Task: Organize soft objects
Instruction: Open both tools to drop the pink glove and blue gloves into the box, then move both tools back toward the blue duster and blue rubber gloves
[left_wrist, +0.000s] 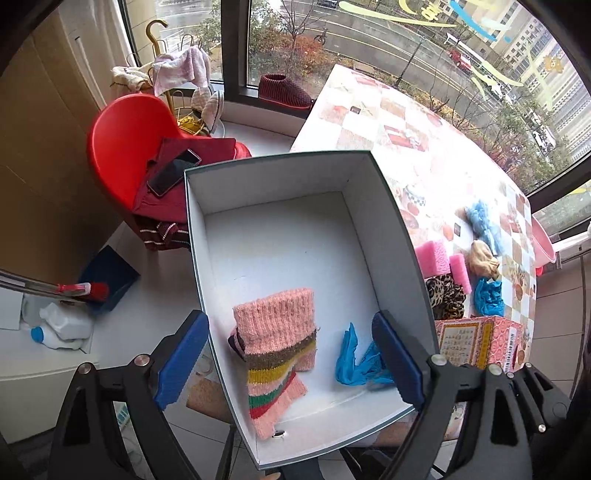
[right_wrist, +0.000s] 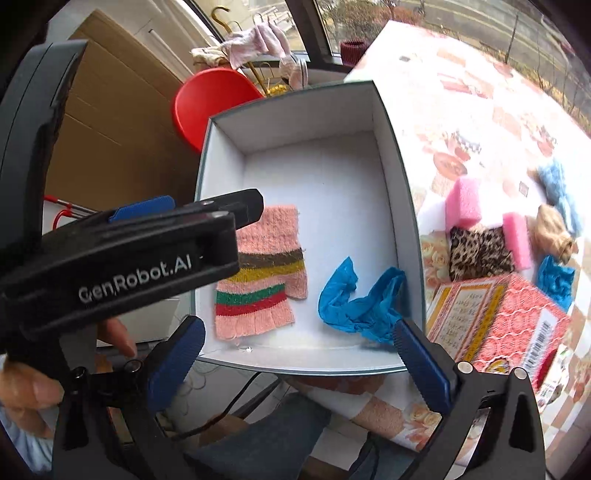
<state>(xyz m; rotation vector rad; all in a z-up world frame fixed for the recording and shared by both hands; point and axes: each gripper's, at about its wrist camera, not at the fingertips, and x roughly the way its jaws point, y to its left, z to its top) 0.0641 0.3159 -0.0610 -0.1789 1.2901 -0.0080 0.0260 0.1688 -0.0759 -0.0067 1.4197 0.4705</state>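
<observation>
Table (left_wrist: 388, 122), patterned cloth, carries everything; landmark is the white box (left_wrist: 280, 173) at its near corner.

White box: open top, white inside, dark rim. Inside, on the floor near the front wall, lie a striped knit piece (left_wrist: 275, 354) (pink with brown, yellow, green and red bands), flat and folded, and just to its right a crumpled blue glove (left_wrist: 351, 358) close to the box's right wall.

Right of the box, on the table: a red patterned carton (right_wrist: 517, 332), a leopard-print cloth (right_wrist: 480, 253), two pink foam blocks (right_wrist: 463, 201), a tan cloth (right_wrist: 552, 230), blue fluffy cloth (right_wrist: 557, 184) and a second blue glove (right_wrist: 554, 278).

Left of the box, off the table: red chair (left_wrist: 122, 147) with a phone (left_wrist: 173, 171) on it.

Left gripper (left_wrist: 291, 363): jaws spread wide above the box front, nothing held. Right gripper (right_wrist: 299, 363): jaws fully spread, empty, over the front wall.
</observation>
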